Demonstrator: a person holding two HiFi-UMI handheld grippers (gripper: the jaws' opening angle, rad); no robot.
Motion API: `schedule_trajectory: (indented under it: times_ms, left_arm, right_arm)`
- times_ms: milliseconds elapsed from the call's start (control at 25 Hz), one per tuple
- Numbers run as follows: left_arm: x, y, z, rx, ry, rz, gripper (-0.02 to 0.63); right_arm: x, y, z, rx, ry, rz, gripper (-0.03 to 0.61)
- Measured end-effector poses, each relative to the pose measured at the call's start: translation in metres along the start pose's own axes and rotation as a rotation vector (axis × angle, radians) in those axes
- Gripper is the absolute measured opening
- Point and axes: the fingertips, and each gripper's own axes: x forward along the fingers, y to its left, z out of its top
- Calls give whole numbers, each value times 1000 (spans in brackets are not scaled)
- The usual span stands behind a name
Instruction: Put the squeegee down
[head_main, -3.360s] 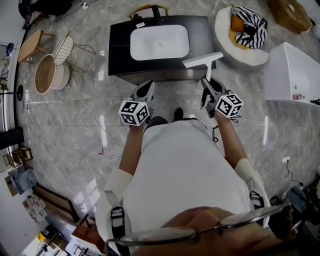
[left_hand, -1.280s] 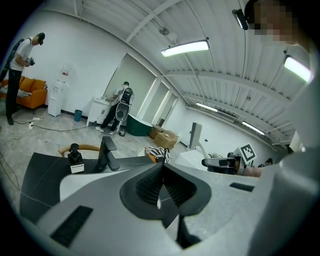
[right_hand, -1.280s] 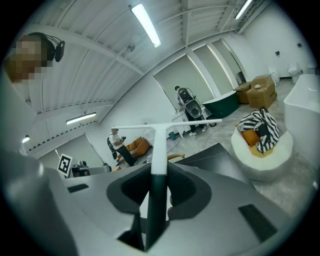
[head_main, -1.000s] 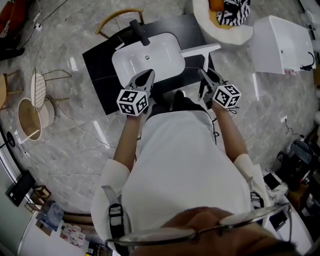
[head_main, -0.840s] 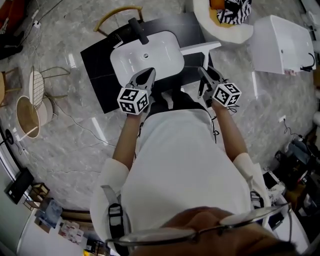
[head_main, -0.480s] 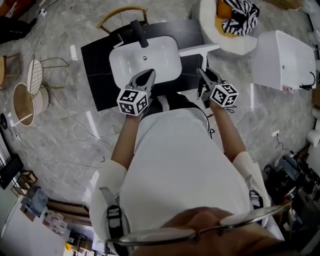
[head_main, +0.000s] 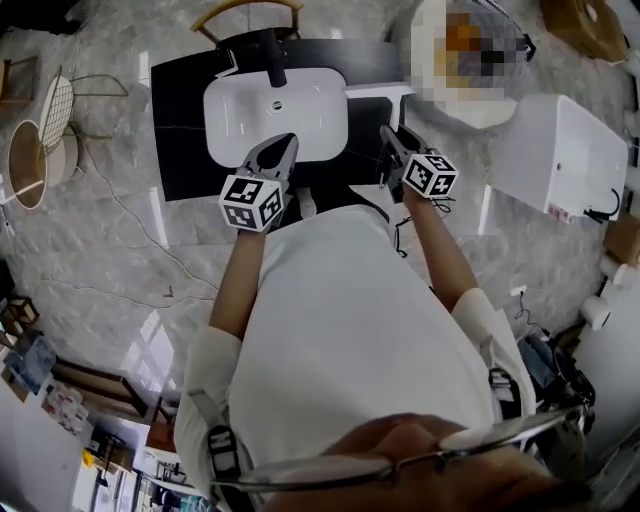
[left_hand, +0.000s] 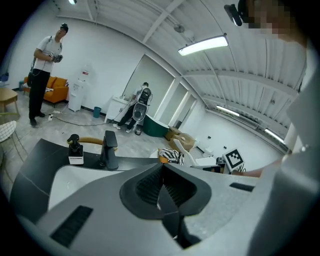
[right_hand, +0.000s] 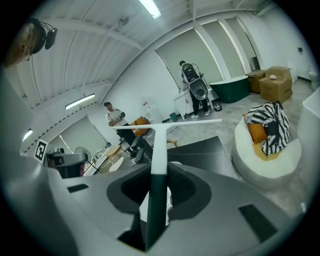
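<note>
Squeegee (right_hand: 160, 145) not yet put down: pinched at its dark handle by right gripper (right_hand: 159, 182), blade held over black vanity top (head_main: 178, 120), right of white basin (head_main: 275, 108). Left gripper (left_hand: 162, 186) pressed together, empty. Remaining, probably: lowering onto counter, releasing.

the head view looks steeply down from high above the person onto both arms, the desk (head_main: 180, 130) and its sink (head_main: 275, 105). the left gripper view sits close behind the fingers (left_hand: 145, 187) of the left gripper (head_main: 284, 144), facing almost level across the sink to the tap (left_hand: 109, 150). the right gripper view, as close behind the right gripper (head_main: 386, 136), faces over the desk to a round seat (right_hand: 265, 160). all three share the desk.
</note>
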Motion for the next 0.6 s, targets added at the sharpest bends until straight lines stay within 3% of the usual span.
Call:
schedule_trajectory:
  times_ms: [600]
  left_arm:
    - [10, 6, -16, -100, 8, 104, 5]
  right_arm:
    - [90, -72, -20, 8, 154, -52, 98]
